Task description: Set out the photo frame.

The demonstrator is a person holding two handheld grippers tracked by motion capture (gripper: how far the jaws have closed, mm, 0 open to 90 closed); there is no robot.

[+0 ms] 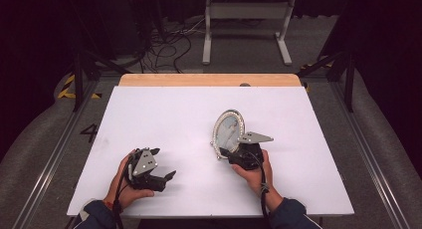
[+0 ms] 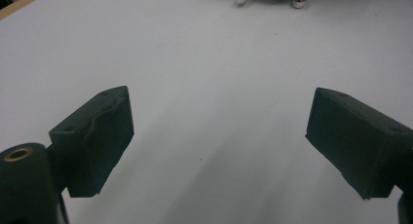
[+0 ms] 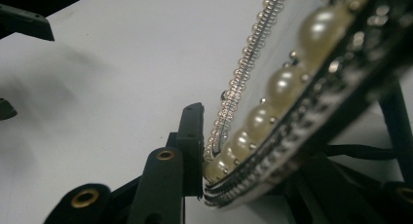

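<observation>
High view: white table [image 1: 164,114], wooden far edge [image 1: 209,79], cables [image 1: 166,50] on grey floor [image 1: 239,55].

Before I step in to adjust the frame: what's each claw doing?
Left claw: open, holding nothing, resting on the table.
Right claw: closed on the edge of the pearl-rimmed oval frame.

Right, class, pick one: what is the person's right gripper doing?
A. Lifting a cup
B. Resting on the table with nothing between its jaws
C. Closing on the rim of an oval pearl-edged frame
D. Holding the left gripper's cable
C: the right gripper has its jaws against the pearl-edged frame at its rim.
</observation>
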